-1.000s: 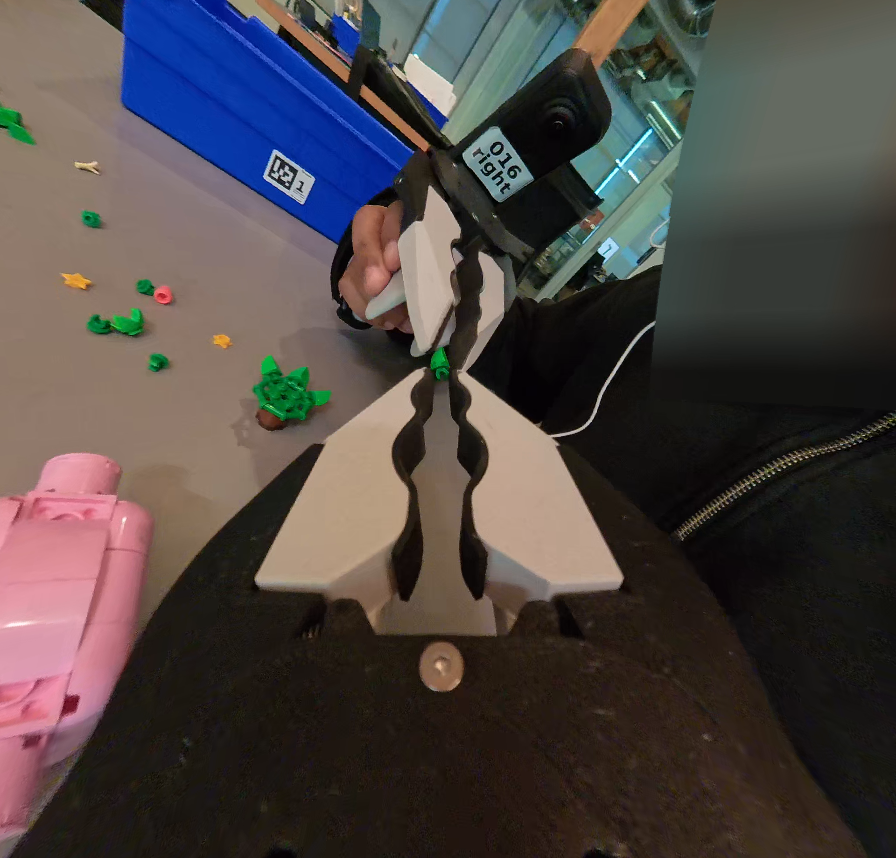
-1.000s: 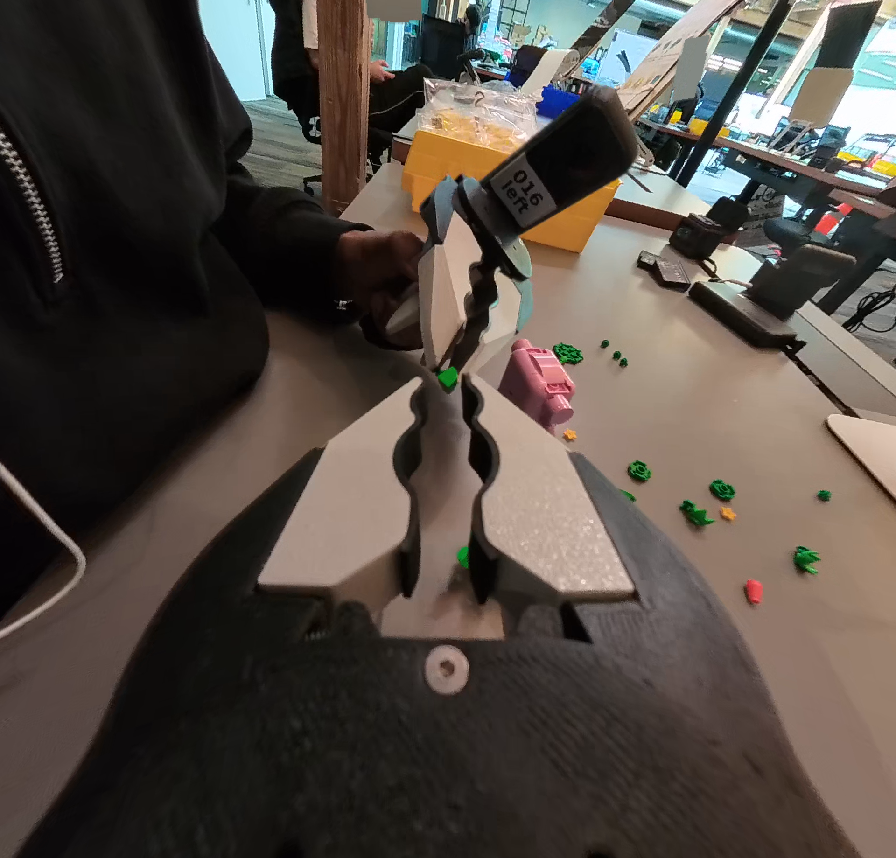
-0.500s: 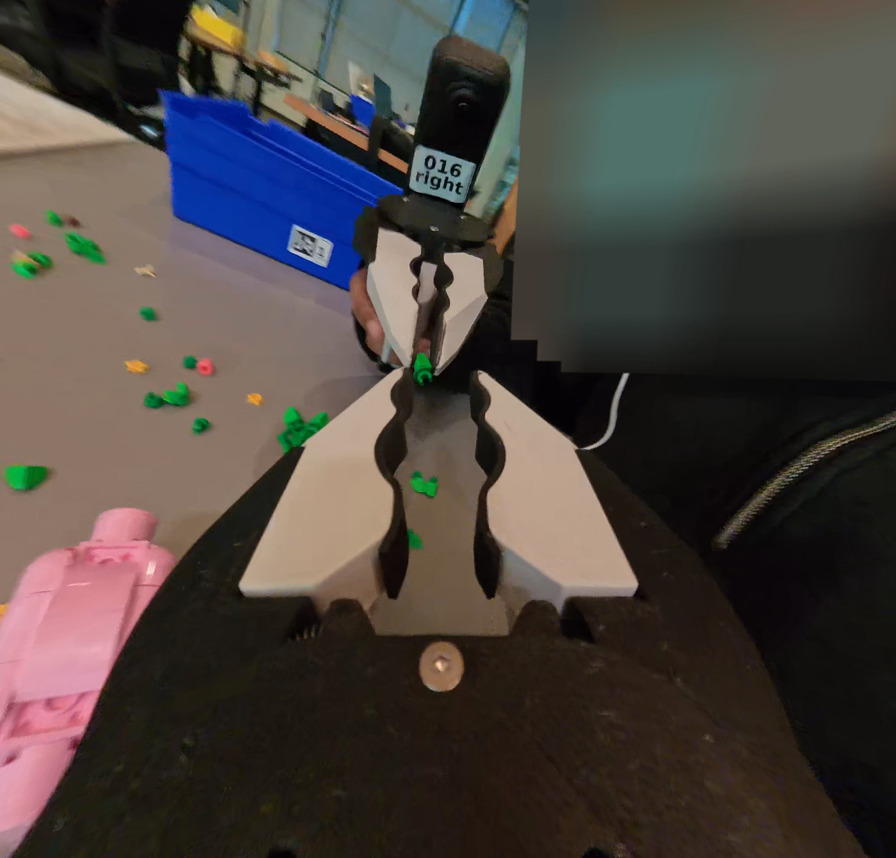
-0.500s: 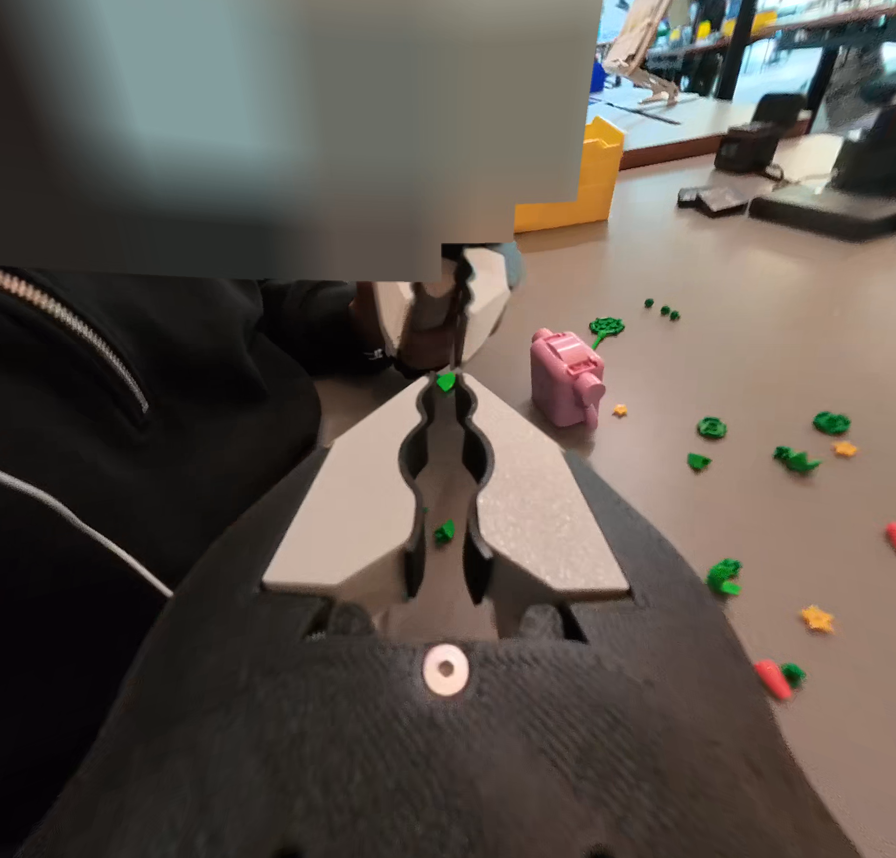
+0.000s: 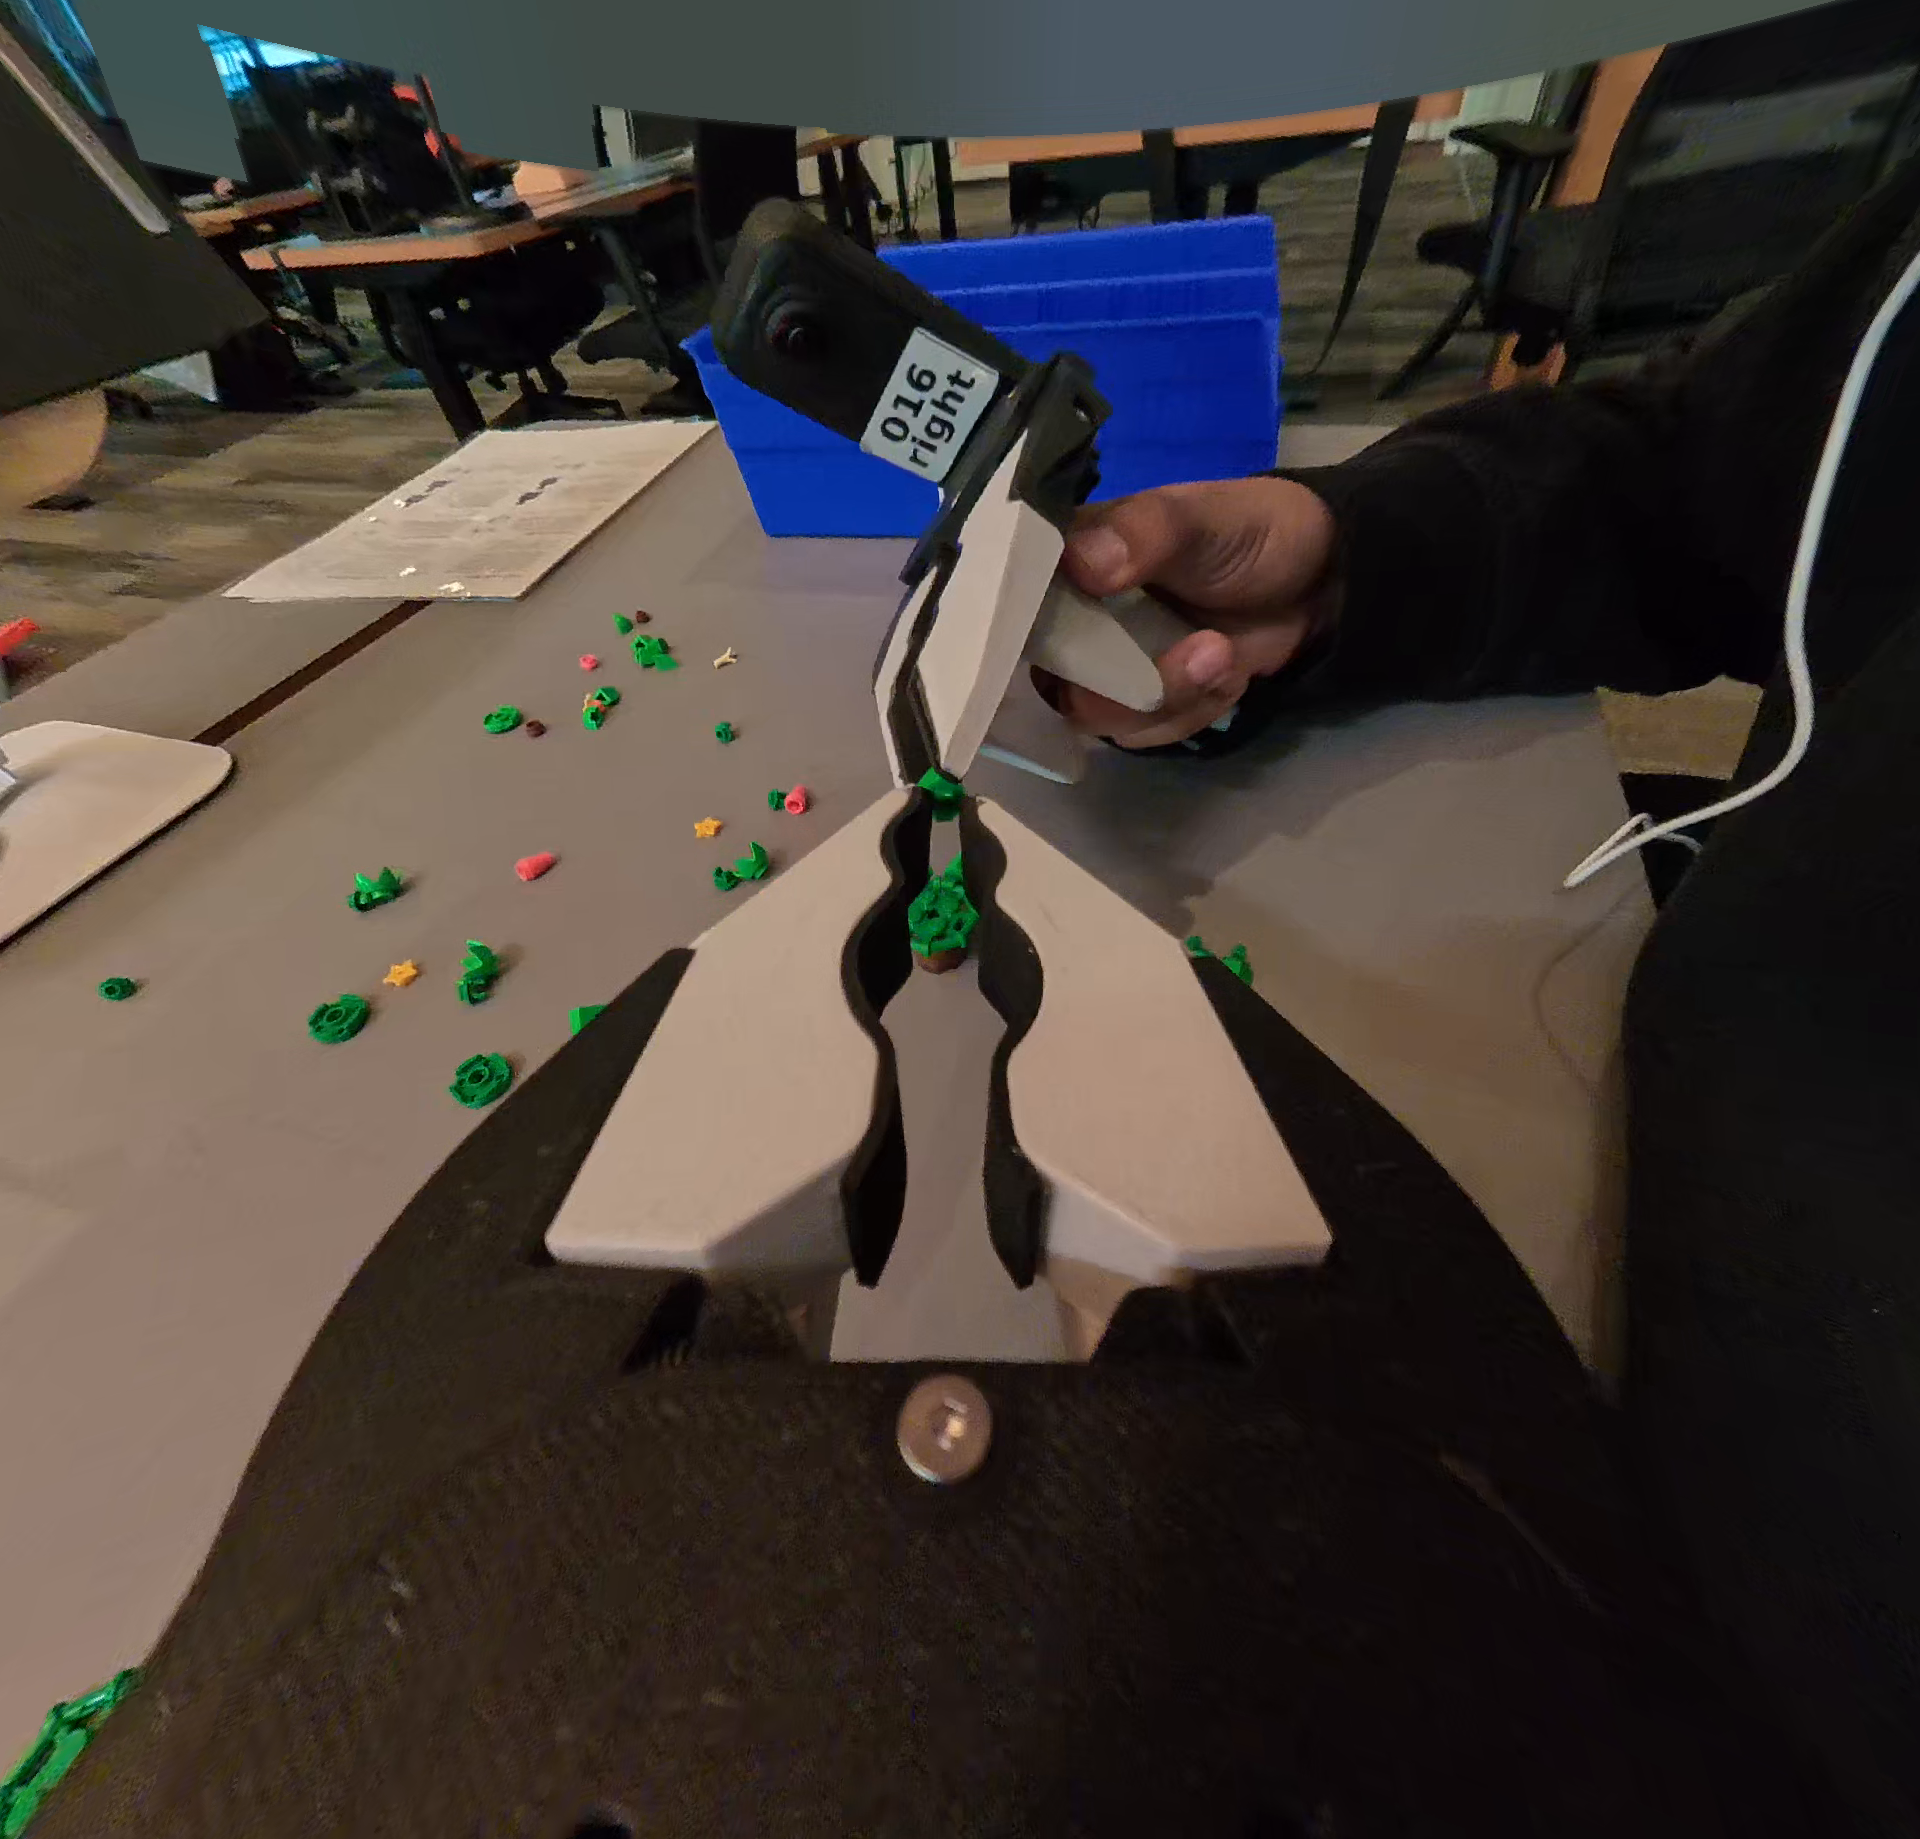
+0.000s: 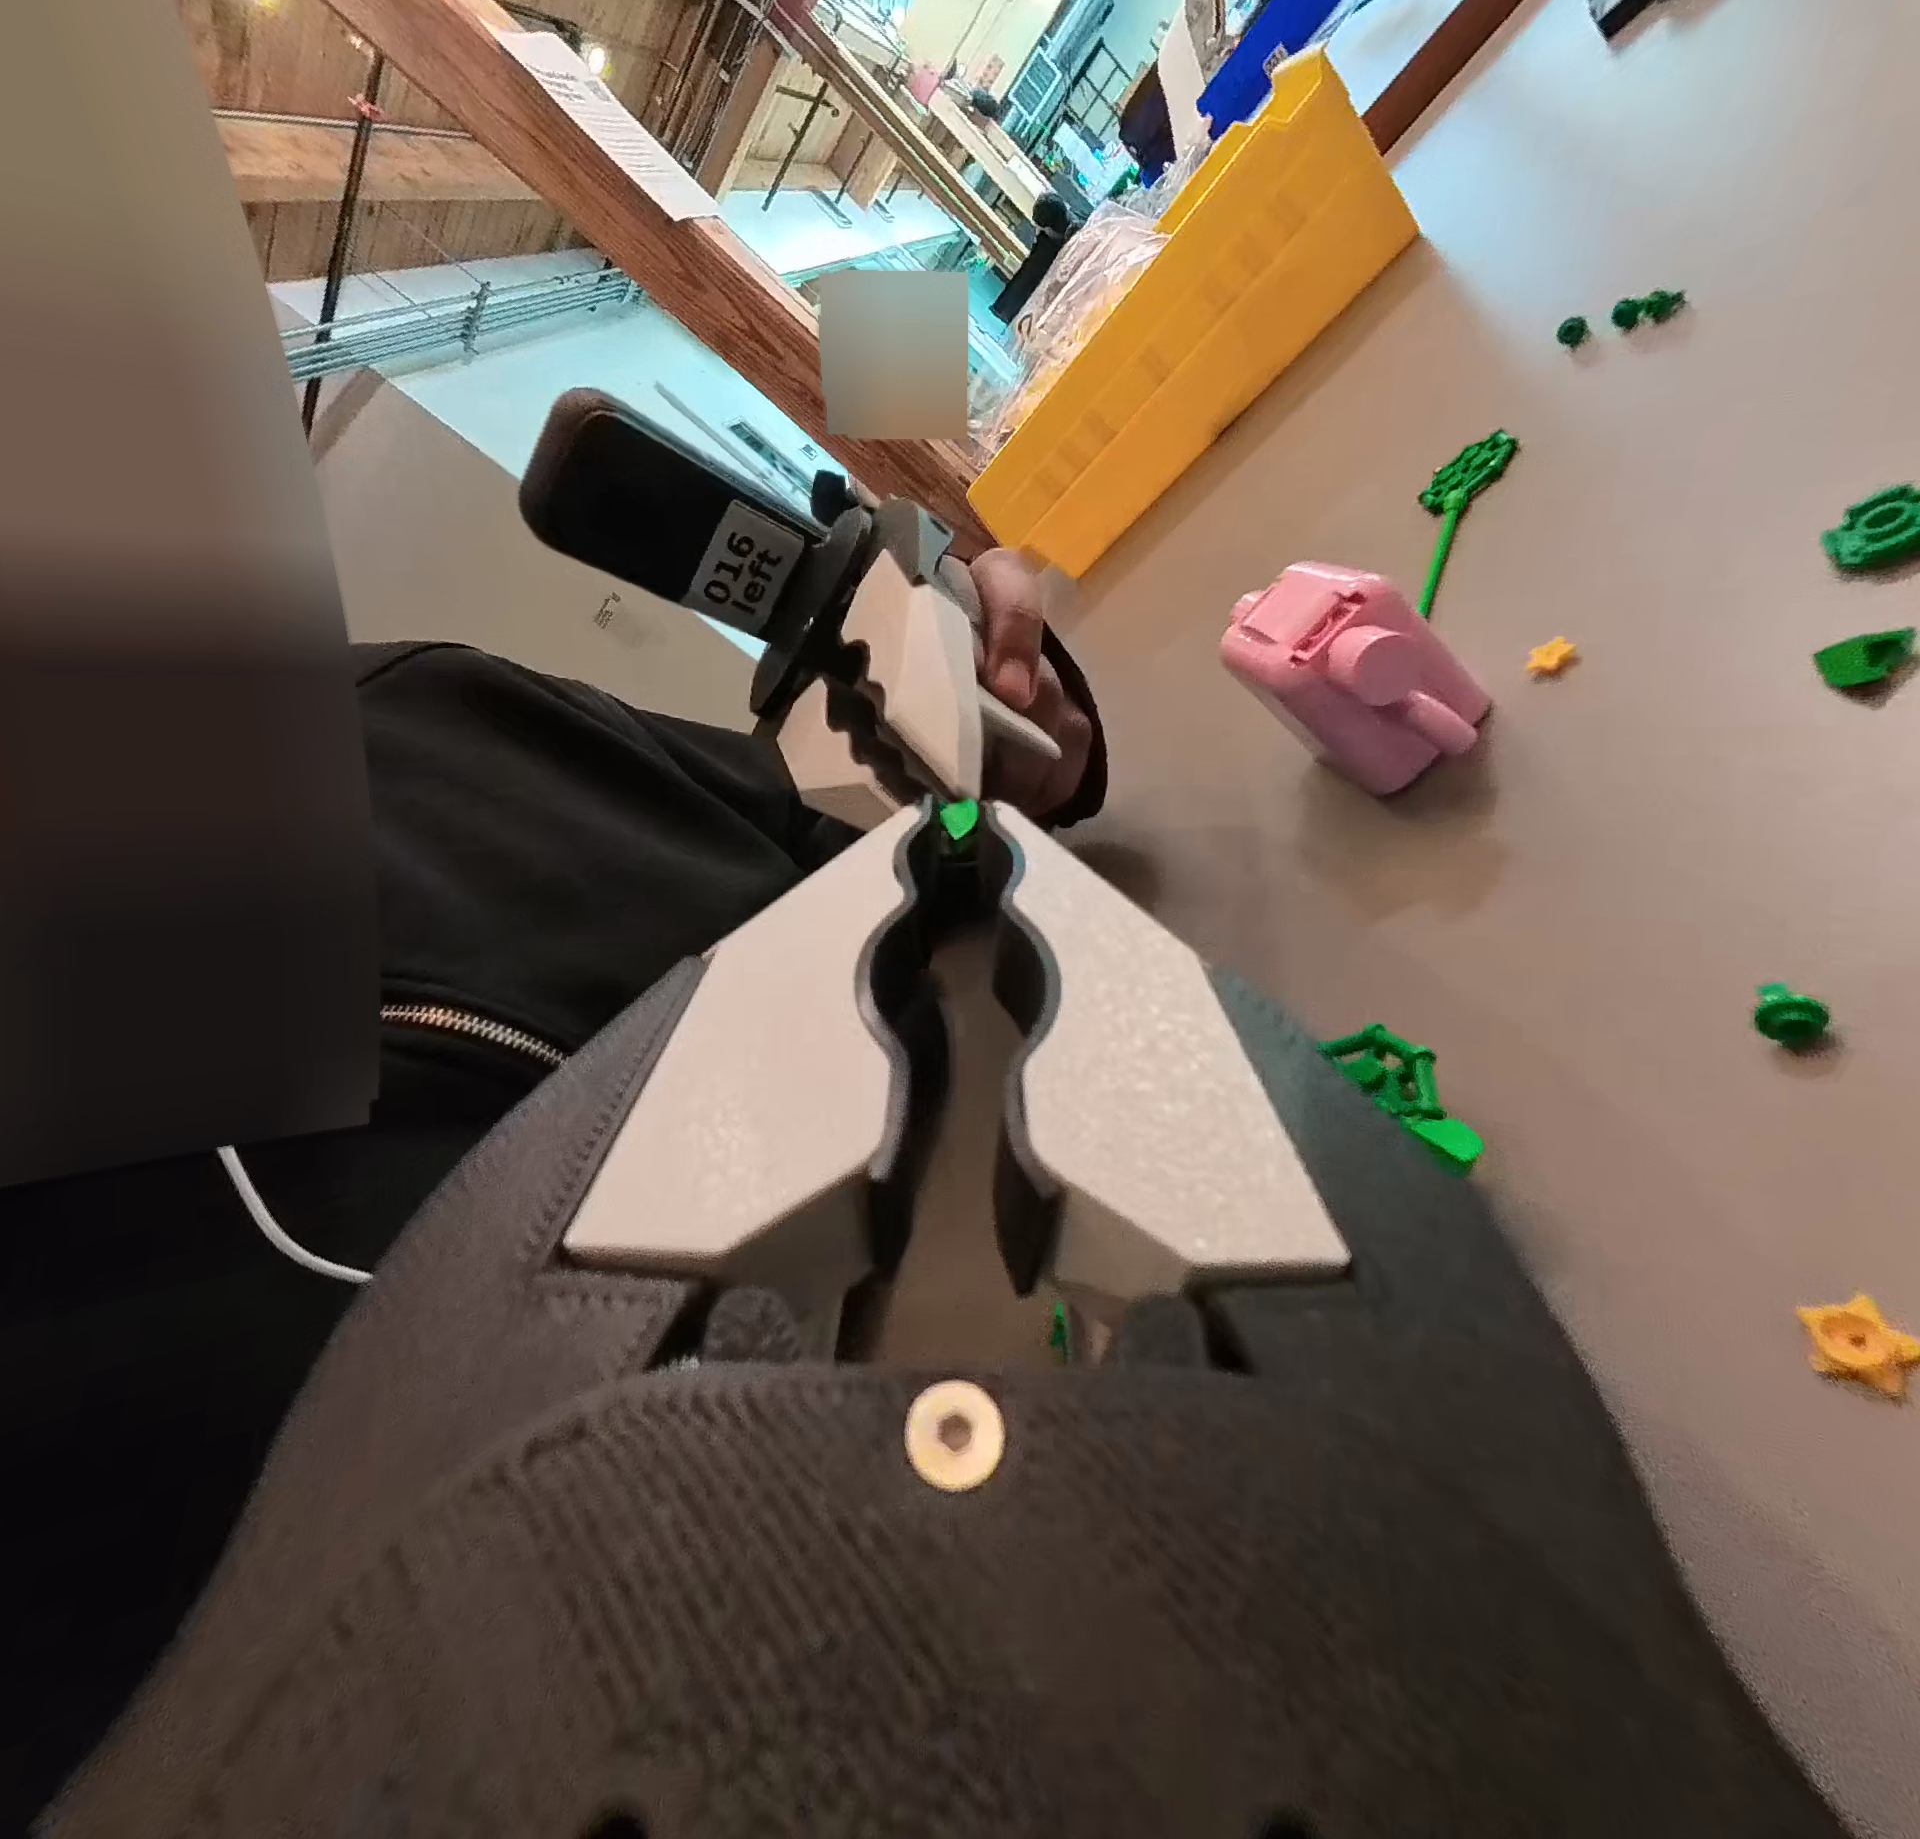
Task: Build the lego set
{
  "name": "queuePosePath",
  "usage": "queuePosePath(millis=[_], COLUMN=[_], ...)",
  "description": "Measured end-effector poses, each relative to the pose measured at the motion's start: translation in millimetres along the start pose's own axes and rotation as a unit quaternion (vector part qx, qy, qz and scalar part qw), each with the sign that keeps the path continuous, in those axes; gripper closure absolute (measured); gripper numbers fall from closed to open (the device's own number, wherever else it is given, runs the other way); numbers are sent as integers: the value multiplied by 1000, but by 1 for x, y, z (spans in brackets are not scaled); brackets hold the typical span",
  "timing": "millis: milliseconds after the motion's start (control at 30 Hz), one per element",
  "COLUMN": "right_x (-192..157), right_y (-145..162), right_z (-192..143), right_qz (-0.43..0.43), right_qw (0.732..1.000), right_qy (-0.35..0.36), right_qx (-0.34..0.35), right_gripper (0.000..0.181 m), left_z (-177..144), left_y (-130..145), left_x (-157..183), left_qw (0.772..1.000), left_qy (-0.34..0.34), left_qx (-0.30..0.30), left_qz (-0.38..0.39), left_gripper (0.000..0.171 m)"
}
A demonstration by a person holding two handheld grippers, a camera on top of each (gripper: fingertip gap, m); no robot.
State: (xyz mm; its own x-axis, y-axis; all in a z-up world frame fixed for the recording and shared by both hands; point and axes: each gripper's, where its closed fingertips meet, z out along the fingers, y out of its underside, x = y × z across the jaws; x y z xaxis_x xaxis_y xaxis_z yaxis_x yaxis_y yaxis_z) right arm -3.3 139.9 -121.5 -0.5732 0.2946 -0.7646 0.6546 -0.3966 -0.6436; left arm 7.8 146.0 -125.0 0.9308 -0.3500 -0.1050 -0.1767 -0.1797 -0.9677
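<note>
A grey table (image 5: 312, 1218) is seen under both views, strewn with small green, yellow and red pieces. A blue bin (image 5: 1122, 355) stands at its far side in the left wrist view; a yellow bin (image 6: 1195, 355) is seen in the right wrist view. A pink block build (image 6: 1361, 677) rests on the table near the yellow bin. A green leafy cluster (image 5: 942, 922) on a brown base stands on the table, framed between the left gripper's fingers.

The 2 grippers are held tip to tip above the table. The left gripper (image 5: 940, 802) and the right gripper (image 6: 956, 821) are each closed down onto the same small green piece (image 5: 942, 790), which is pinched between the 2 sets of tips.
</note>
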Motion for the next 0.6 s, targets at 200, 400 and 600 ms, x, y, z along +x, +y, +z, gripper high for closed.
queuePosePath(millis=[200,400,600], right_x=[1,-4,-19], right_y=[2,-4,-16], right_z=[1,0,-7], right_qz=[1,-60,-289], right_qw=[1000,998,955], right_qy=[2,-6,44], right_qx=[-5,15,46], right_gripper=[176,174,148], left_z=[0,-3,-10], left_y=[2,-3,-13], left_x=[0,0,-5], left_qw=[1000,999,991], left_qy=[11,28,53], left_qx=[-7,13,53], left_qz=[-10,-42,-111], left_gripper=[171,171,171])
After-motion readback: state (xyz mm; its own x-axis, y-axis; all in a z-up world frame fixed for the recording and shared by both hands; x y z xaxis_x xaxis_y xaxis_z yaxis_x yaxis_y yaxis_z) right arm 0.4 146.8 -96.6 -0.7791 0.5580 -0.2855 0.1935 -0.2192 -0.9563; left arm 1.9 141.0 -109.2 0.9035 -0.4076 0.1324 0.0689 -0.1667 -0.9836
